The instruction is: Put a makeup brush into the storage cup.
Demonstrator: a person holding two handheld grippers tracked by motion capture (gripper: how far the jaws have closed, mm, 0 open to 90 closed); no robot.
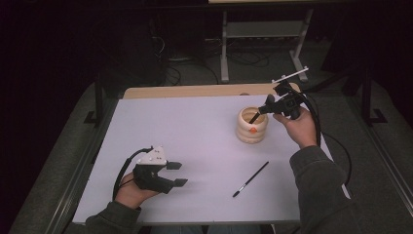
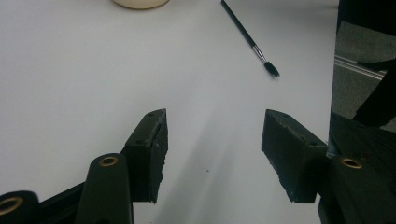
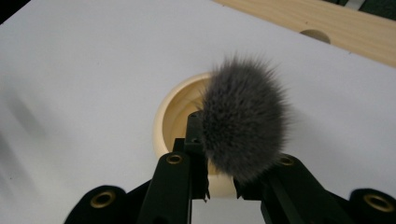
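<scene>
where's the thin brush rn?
High view: thin brush lies flat on the white table, right of centre, in front of the cream holder, untouched.

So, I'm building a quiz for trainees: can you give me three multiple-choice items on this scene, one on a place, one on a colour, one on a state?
1. Where does the thin black brush lie?
A. in the holder
B. flat on the white table
C. on the floor

2. What colour is the ribbed round holder?
A. cream
B. blue
C. red

3. How is the left hand-held gripper?
A. shut on a brush
B. open, holding nothing
C. inside the holder

Answers: B, it lies flat near the front edge; A, its rings are cream; B, bare table shows between its jaws.
</scene>
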